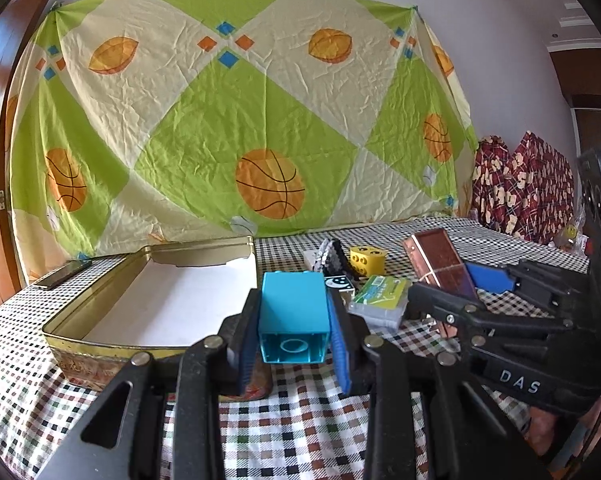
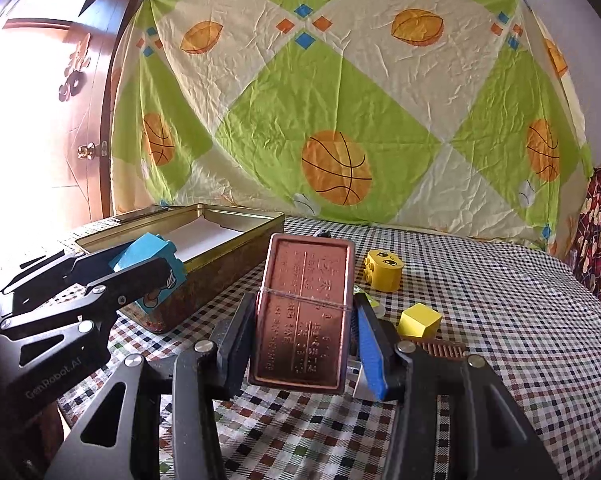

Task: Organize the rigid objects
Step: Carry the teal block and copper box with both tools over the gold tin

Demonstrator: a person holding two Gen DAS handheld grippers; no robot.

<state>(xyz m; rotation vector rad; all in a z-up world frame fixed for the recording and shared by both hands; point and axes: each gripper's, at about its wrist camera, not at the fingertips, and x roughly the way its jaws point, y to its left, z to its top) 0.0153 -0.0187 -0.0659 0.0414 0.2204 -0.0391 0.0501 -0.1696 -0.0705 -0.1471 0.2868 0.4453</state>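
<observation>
Both claws are loaded, so the step is delivery into the open tin [image 1: 100, 312]. The left claw [image 1: 294, 320], clamped tight on the blue block [image 1: 292, 308], should carry it over the rim at its 10 o'clock before letting go. The right claw [image 2: 300, 320], partly closed, grips the copper plaque [image 2: 304, 312]; the tin lies at its 10 o'clock on the desk [image 2: 500, 300].
</observation>
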